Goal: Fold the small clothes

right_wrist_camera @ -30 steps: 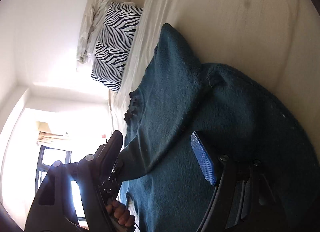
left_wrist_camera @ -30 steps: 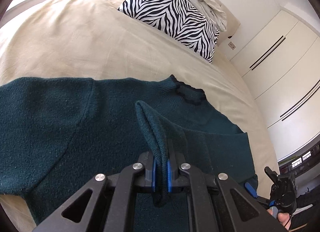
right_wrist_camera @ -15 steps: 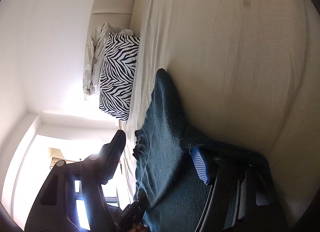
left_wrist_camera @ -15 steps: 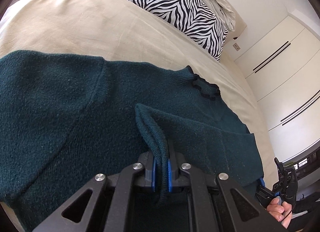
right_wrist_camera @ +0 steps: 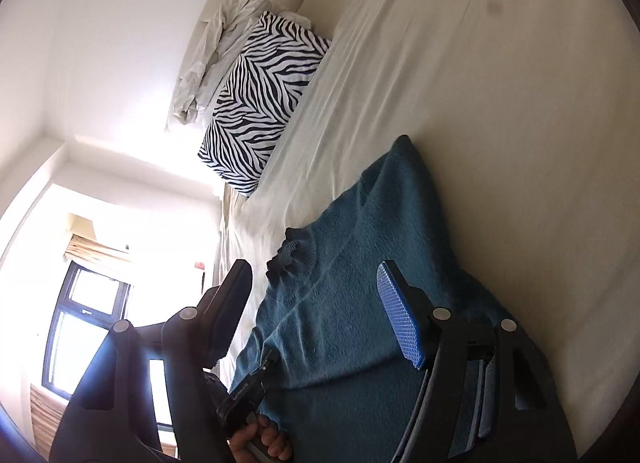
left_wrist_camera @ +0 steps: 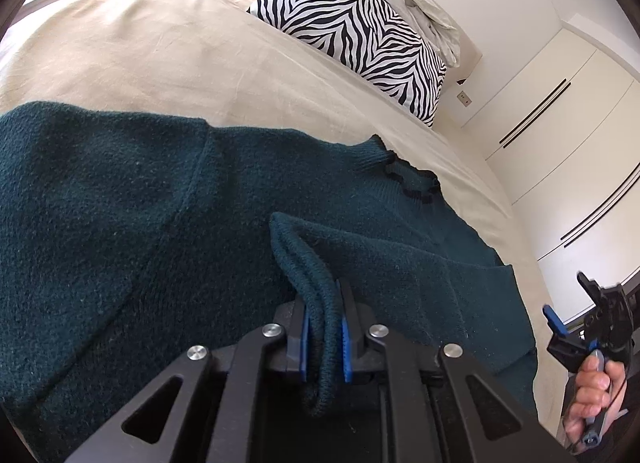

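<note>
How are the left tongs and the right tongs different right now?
The left tongs are squeezed shut on a bunched edge of the green sweater, while the right tongs gape wide open with nothing between them. The left tongs lift their bit of knit off the bed; the right tongs only hover over the sweater, holding none of it. Both have black arms and blue pads.

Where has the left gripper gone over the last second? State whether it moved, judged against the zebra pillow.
Yes. The left gripper, shut on the sweater's hem, moved toward the zebra pillow.
</note>
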`<state>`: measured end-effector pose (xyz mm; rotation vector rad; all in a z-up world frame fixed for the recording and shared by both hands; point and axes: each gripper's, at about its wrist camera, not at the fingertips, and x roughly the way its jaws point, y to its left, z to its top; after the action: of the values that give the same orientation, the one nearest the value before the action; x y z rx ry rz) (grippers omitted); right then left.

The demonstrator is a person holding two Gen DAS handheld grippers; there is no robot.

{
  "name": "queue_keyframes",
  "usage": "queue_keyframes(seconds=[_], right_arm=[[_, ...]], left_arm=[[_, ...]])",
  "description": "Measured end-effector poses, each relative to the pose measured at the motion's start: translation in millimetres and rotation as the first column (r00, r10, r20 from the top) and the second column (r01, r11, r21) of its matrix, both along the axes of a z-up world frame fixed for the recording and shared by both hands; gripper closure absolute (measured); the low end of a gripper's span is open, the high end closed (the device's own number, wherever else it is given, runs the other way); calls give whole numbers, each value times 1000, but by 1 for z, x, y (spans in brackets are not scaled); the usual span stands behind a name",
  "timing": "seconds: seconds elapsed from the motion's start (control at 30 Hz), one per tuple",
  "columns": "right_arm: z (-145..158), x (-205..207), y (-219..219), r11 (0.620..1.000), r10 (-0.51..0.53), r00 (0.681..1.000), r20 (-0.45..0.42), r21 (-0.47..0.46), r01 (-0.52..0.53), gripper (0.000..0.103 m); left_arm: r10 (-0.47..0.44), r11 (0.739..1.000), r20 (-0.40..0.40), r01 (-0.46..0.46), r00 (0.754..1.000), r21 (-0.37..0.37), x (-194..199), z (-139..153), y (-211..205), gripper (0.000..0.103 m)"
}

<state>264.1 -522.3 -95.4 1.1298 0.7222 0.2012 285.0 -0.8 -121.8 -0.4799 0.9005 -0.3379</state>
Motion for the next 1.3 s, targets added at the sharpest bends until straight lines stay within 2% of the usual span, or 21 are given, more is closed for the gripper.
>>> queue_keyframes(seconds=[0.1, 0.2, 0.23, 0.3, 0.4, 0.57, 0.7, 0.77, 0.83, 0.87, 0.9, 0.97, 1.03, 1.1, 1.13, 1.17, 1.23, 1.3], right_arm=[[-18, 49, -8, 999, 21, 999, -32, 25, -21, 38], [-47, 87, -24, 996, 21, 996, -88, 89, -13, 40], [-56, 94, -29, 994, 17, 994, -108, 107, -5, 40], [-64, 97, -35, 988, 13, 995, -97, 155, 3, 40], [-58, 85, -31, 990, 58, 996, -68, 128, -49, 40], [-52, 34, -16, 983, 147, 988, -45, 116, -141, 40], [-49, -7, -18, 987, 141, 989, -49, 86, -137, 40], [-50, -23, -22, 987, 126, 990, -66, 103, -119, 40], [-43, -42, -26, 992, 100, 992, -81, 90, -93, 39], [-36, -52, -26, 994, 85, 993, -84, 74, -79, 38], [-30, -61, -27, 995, 81, 994, -71, 69, -76, 38], [-16, -78, -22, 995, 81, 996, -43, 62, -78, 38], [-6, -95, -11, 995, 88, 996, -22, 59, -87, 38], [1, -108, 5, 992, 105, 994, -5, 71, -105, 38], [3, -113, 15, 990, 119, 993, 1, 80, -119, 38], [6, -115, 27, 987, 135, 991, 6, 88, -136, 38], [8, -121, 54, 980, 167, 986, 10, 104, -168, 38], [8, -125, 82, 971, 212, 977, 9, 110, -212, 38]], left_arm=[[3, 1000, 6, -3, 1000, -29, -1, -4, 3, 88], [3, 998, 8, -3, 1000, -59, -1, -9, 6, 88], [3, 998, 9, -2, 1000, -61, -1, -9, 7, 88], [2, 998, 13, -1, 1000, -63, -1, -10, 7, 88], [2, 997, 13, -1, 1000, -75, -1, -11, 8, 87], [2, 997, 13, -1, 1000, -73, 0, -12, 8, 87], [-2, 996, 1, 2, 1000, -92, 1, -13, 10, 87], [-16, 993, -24, 13, 1000, -121, 3, -11, 15, 87], [-12, 995, -58, 6, 998, -101, -3, -1, 21, 79], [6, 995, -54, -11, 999, -97, -10, 7, 27, 58], [30, 995, -39, -33, 999, -93, -20, 17, 35, 31], [93, 992, 24, -91, 995, -92, -48, 41, 60, 14], [148, 981, 56, -140, 987, -136, -77, 54, 94, 12], [238, 950, 42, -224, 970, -215, -109, 56, 142, 12], [291, 926, 30, -274, 956, -259, -125, 53, 166, 12], [357, 891, 7, -338, 934, -302, -142, 47, 195, 13], [493, 796, -62, -479, 868, -370, -174, 32, 251, 13], [611, 672, -139, -603, 779, -429, -205, 13, 302, 14]])
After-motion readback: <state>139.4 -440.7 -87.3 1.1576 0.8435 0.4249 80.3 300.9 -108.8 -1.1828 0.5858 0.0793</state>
